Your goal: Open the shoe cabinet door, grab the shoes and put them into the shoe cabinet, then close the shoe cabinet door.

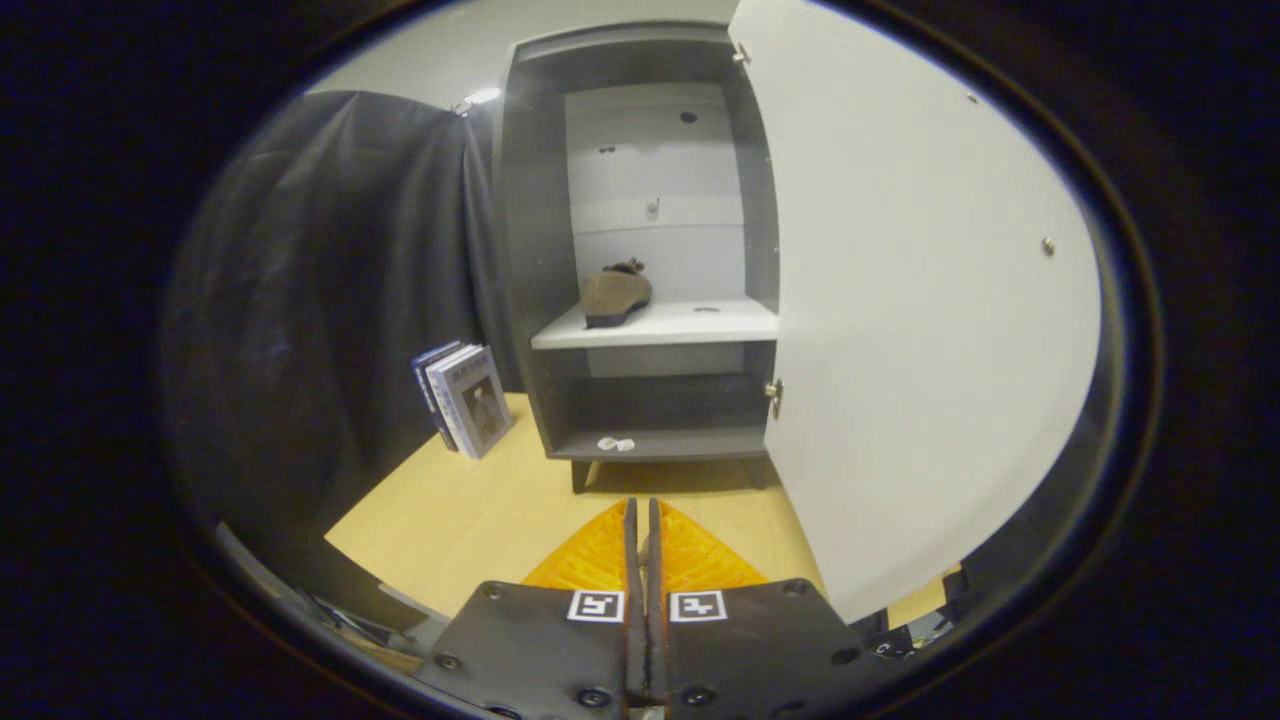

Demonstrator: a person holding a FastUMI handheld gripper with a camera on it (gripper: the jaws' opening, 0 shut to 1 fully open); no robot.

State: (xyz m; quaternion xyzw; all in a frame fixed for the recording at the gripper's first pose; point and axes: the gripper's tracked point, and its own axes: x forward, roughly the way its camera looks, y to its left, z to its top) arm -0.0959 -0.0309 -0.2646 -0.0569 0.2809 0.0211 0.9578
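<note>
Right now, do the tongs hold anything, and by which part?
Nothing is held. The tongs are shut with nothing between them, and the shoe lies on the cabinet shelf, far beyond them.

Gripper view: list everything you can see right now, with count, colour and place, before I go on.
shoe cabinet: one, dark grey, standing on the floor ahead of the fingers
cabinet door: one, white, swung open on the cabinet's right
shelf: one, white, midway up inside the cabinet
shoe: one, brown, on the shelf's left part
small white bits: two, on the cabinet's bottom board
books: a few, upright, left of the cabinet
floor: tan
gripper: one, fingers closed together, empty
</note>
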